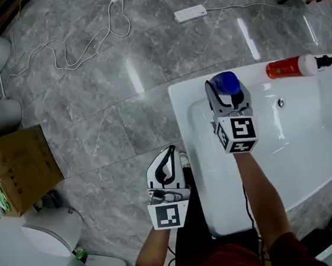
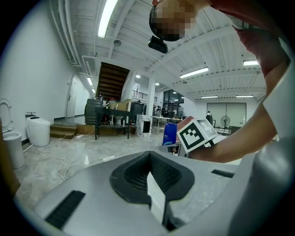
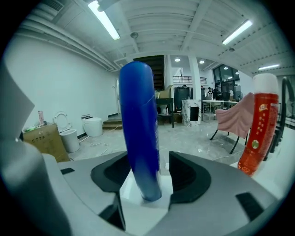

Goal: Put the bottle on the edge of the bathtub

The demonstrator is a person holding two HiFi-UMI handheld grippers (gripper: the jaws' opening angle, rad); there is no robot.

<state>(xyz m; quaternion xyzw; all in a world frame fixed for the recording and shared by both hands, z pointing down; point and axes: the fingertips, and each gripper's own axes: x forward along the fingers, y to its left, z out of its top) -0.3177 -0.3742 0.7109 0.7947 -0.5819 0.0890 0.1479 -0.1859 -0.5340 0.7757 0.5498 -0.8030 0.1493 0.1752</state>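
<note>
Matte black jaws — glossy blue bottle (image 3: 138,129) between.

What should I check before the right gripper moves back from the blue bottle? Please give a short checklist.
1. Blue bottle stands upright: ok.
2. Its base rests on the white bathtub edge: ok.
3. Right gripper jaws are apart, with a gap at the right pad: ok. Whether the left pad is clear of it: cannot tell.
4. Red bottle stands apart from the blue one: ok.
5. Left gripper jaws together, nothing held, away from the bottles: ok.
</note>
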